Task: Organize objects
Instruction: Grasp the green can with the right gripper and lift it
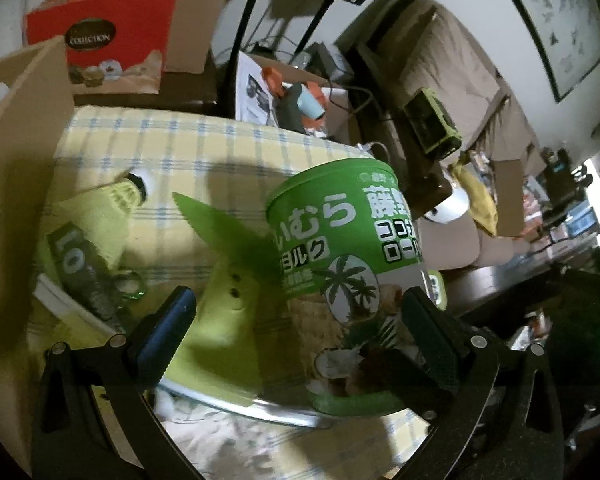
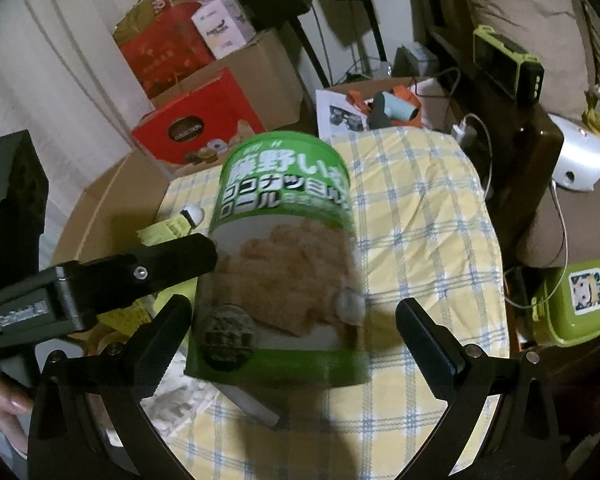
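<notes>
Green can point(image 1: 340, 248) tilted (blurred) between spread fingers of left tool point(image 1: 296, 320).

Green cylindrical tin point(image 1: 340, 248) of coconut-milk rolls, with smaller green and yellow items beside it on the yellow checked cloth point(image 2: 420, 216).

Tin: green band with white Japanese lettering at the top, palm-tree and coconut artwork on one face, rolled biscuits pictured on the other; lid on, tilted off vertical, over the cloth's middle. Flat lime-green piece point(image 1: 228, 280) with two small dark holes, just left of the tin. Yellow tube point(image 1: 128, 196) with white cap, lying on its side toward the cloth's left edge. Dark strap point(image 1: 88, 276) lettered "LO", nearer than the tube.
</notes>
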Demonstrator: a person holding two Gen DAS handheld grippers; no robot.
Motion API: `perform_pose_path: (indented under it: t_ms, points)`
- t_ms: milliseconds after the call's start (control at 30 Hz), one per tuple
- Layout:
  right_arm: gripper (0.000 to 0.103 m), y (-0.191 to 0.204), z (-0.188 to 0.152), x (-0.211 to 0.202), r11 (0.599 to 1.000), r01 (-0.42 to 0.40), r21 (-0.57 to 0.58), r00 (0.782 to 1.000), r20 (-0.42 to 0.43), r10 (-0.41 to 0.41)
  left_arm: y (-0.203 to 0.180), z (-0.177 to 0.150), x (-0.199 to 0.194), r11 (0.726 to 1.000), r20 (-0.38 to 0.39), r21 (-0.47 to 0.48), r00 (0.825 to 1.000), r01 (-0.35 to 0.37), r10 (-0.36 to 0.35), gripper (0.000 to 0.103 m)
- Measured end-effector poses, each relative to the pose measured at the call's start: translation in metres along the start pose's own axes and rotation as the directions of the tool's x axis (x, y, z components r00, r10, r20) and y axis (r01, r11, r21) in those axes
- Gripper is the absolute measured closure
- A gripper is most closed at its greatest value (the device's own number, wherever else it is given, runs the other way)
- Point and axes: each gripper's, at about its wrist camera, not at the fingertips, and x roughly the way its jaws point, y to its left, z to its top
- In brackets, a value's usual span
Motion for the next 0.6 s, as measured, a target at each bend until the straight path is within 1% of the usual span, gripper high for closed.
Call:
perform_pose_path:
  t_ms: [67, 200, 367, 467, 567, 600]
  points:
    - [0.000, -0.002, -0.001, 0.007, 1.000, -0.021, 0.012, 0.999, -0.027, 0.022, 0.000, 0.001, 0.004, 1.000, -0.007, -0.011, 1.000, 0.019, -0.019, 0.000]
    - [0.000, -0.003, -0.003, 0.018, 1.000, -0.016, 0.013, 0.999, -0.052, 0.016, 0.003, 0.003, 0.013, 0.995, -0.045, -0.049, 0.995, 0.091, -0.093, 0.000]
    - [0.000, -0.005, -0.007, 0.019, 1.000, -0.007, 0.016, 0.999, -0.033, 0.008, 0.002, 0.001, 0.022, 0.985, -0.067, -0.075, 0.984, 0.157, -0.162, 0.000]
    - [0.001, -0.003, -0.008, 0.017, 1.000, -0.004, -0.007, 1.000, -0.023, 0.003, -0.003, -0.001, 0.031, 0.976, -0.094, -0.088, 0.974, 0.198, -0.206, 0.000]
    - [0.002, 0.001, -0.008, 0.018, 1.000, 0.001, -0.018, 1.000, -0.024, -0.001, -0.010, -0.003, 0.037, 0.973, -0.110, -0.088, 0.969, 0.214, -0.223, 0.000]
    - [0.002, 0.001, -0.009, 0.018, 1.000, -0.001, -0.017, 1.000, -0.026, 0.001, -0.012, -0.004, 0.038, 0.973, -0.111, -0.083, 0.968, 0.216, -0.224, 0.003]
